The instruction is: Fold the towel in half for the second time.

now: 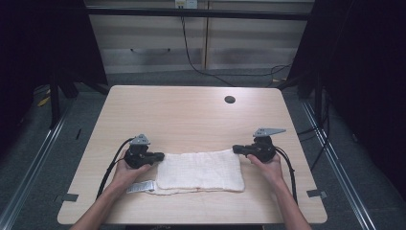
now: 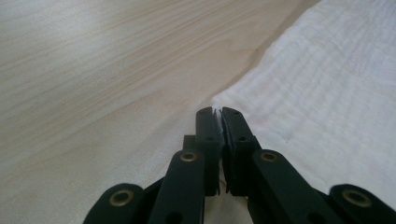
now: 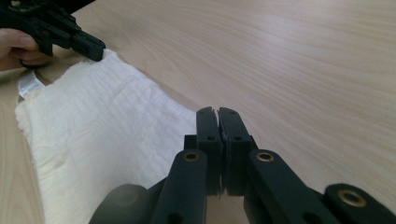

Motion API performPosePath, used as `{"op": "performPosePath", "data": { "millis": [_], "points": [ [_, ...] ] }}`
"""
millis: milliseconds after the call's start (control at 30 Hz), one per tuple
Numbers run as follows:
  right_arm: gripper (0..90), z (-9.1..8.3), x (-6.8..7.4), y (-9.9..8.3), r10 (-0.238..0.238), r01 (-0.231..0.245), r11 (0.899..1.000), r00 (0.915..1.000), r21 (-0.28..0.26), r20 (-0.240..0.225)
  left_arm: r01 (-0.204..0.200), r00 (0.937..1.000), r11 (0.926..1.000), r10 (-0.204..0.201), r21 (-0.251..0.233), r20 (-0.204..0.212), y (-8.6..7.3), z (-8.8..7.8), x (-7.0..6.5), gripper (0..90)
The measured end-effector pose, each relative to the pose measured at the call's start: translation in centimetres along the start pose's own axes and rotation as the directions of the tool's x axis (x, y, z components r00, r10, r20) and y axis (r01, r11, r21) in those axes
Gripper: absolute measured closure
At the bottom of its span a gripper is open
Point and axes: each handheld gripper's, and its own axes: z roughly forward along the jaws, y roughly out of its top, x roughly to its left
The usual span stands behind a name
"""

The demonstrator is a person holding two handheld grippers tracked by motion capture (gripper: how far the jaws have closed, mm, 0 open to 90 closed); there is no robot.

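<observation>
Both grippers clamp far corners of the towel (image 1: 201,171) lying flat on the worktop (image 1: 191,115): left gripper (image 2: 218,111) and right gripper (image 3: 218,111) pinch cloth, likely readying a fold.

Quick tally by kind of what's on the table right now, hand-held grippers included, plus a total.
White folded cloth: 1
Label tag on the cloth's near left corner: 1
Hand-held grippers: 2, the left hand-held gripper and the right hand-held gripper, each shut on a far corner of the cloth
Dark round hole in the table: 1
Total: 5
</observation>
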Motion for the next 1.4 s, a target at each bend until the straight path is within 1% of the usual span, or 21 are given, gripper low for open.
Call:
{"op": "performPosePath", "data": {
  "millis": [100,167,200,267,367,500,667,700,833,867,933,1000,1067,1133,1200,1333,1400],
  "points": [
    [87.9,-0.5,0.3,0.2,-0.005,0.005,1.0,0.9999,-0.018,-0.012,0.012,0.9999,0.9999,-0.012,-0.002,0.004,0.0,0.0,0.0,86.1],
    [87.9,-0.8,0.5,0.5,-0.016,0.015,1.0,0.9999,-0.019,-0.003,0.01,0.9999,0.9999,-0.01,-0.006,0.005,-0.1,0.0,-0.1,86.1],
    [87.9,-1.0,0.6,0.6,-0.018,0.018,1.0,0.9998,-0.018,0.001,0.022,0.9997,0.9997,-0.022,-0.008,0.005,-0.2,0.0,-0.2,86.1],
    [87.9,-1.3,0.7,0.7,-0.028,0.027,0.999,0.9996,-0.022,-0.004,0.014,0.9999,0.9999,-0.014,-0.009,-0.003,-0.1,0.0,-0.3,86.3],
    [87.9,-1.6,0.8,0.8,-0.034,0.034,0.999,0.9994,-0.029,-0.009,0.008,1.0,1.0,-0.008,-0.005,-0.002,0.0,0.1,-0.4,86.5],
    [87.9,-1.8,1.3,1.1,-0.054,0.053,0.998,0.9984,-0.032,-0.016,0.02,0.9998,0.9996,-0.02,-0.019,-0.006,0.3,0.1,-0.2,86.6],
    [87.9,-2.2,2.3,1.2,-0.069,0.067,0.997,0.9971,-0.037,-0.033,0.026,0.9996,0.9995,-0.026,-0.017,-0.012,0.4,0.1,-0.2,86.5],
    [87.9,-2.2,2.6,1.2,-0.074,0.072,0.997,0.9966,-0.037,-0.037,0.027,0.9996,0.9995,-0.027,-0.02,-0.008,0.4,0.0,-0.2,86.6],
    [87.9,-2.6,3.9,1.0,-0.097,0.095,0.995,0.9931,-0.039,-0.065,0.022,0.9996,0.9994,-0.023,-0.025,-0.018,0.5,-0.3,-0.4,86.5],
    [87.8,-2.7,4.3,0.9,-0.107,0.105,0.994,0.9921,-0.036,-0.065,0.023,0.9996,0.9993,-0.024,-0.028,-0.018,0.5,-0.4,-0.5,86.5],
    [87.8,-2.9,4.9,0.6,-0.114,0.111,0.993,0.99,-0.041,-0.083,0.027,0.9993,0.9991,-0.028,-0.034,-0.023,0.6,-0.6,-0.6,86.6],
    [87.8,-3.2,5.5,0.0,-0.13,0.127,0.991,0.9885,-0.034,-0.078,0.032,0.999,0.9988,-0.033,-0.038,-0.029,0.7,-0.7,-0.6,86.6],
    [87.9,-3.5,6.2,-0.5,-0.145,0.143,0.989,0.9867,-0.043,-0.072,0.028,0.9988,0.999,-0.03,-0.034,-0.04,0.8,-0.7,-0.6,86.6],
    [87.9,-3.8,6.6,-1.1,-0.141,0.138,0.989,0.9866,-0.045,-0.082,0.034,0.9982,0.9985,-0.036,-0.043,-0.049,0.8,-0.7,-0.6,86.6],
    [87.8,-3.8,7.0,-1.6,-0.145,0.143,0.989,0.9853,-0.026,-0.091,0.039,0.9978,0.9982,-0.041,-0.046,-0.051,0.9,-0.7,-0.6,86.6],
    [87.8,-3.4,7.7,-2.7,-0.135,0.138,0.99,0.984,0.013,-0.116,0.034,0.9975,0.9982,-0.037,-0.049,-0.06,1.0,-0.7,-0.6,86.7],
    [87.8,-3.1,8.0,-3.3,-0.127,0.133,0.991,0.9822,0.036,-0.139,0.032,0.9972,0.9982,-0.036,-0.051,-0.066,1.0,-0.6,-0.6,86.7]
  ]
}}
